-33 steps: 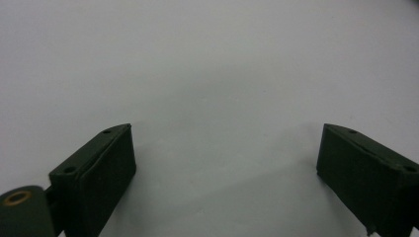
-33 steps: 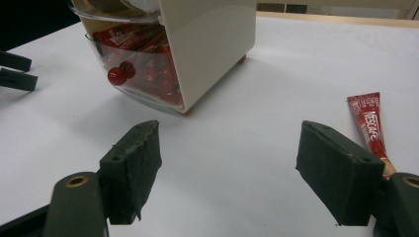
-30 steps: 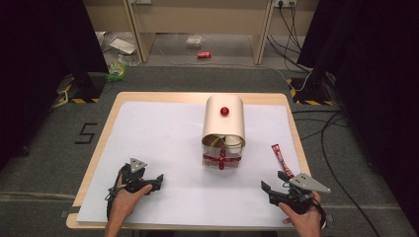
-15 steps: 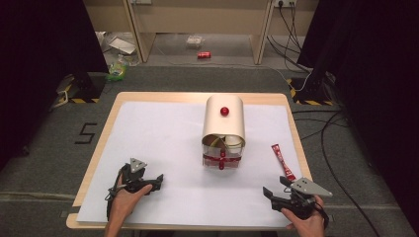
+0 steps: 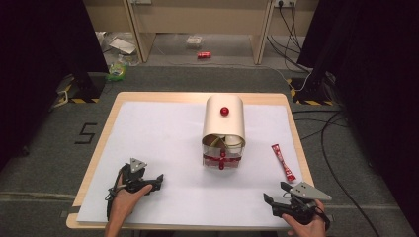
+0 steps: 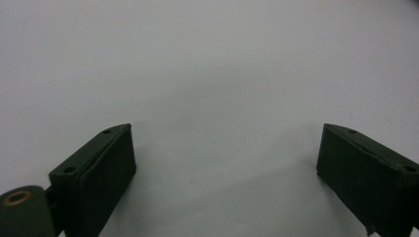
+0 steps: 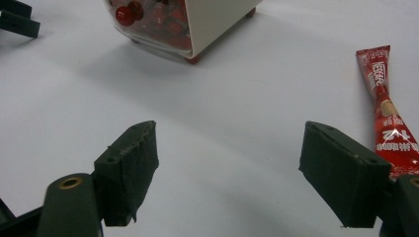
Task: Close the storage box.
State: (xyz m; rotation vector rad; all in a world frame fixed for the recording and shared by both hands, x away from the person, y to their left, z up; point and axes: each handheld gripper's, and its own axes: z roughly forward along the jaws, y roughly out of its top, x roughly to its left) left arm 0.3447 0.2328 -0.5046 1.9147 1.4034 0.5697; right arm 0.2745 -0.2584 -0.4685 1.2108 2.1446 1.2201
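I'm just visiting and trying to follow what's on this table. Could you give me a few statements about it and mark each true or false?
1. The red sachet lies right of the cream box. True.
2. The right claw grips the sachet. False: its jaws stand open and empty, with the sachet beside them.
3. The left claw is open over the white sheet. True.
4. The box has a blue knob on top. False: the knob is red.

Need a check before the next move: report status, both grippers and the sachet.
Left gripper open, empty, on white sheet. Right gripper open, empty, near front edge. Red sachet flat, beside right gripper, untouched. Cream bread box mid-table, apart; nothing between.
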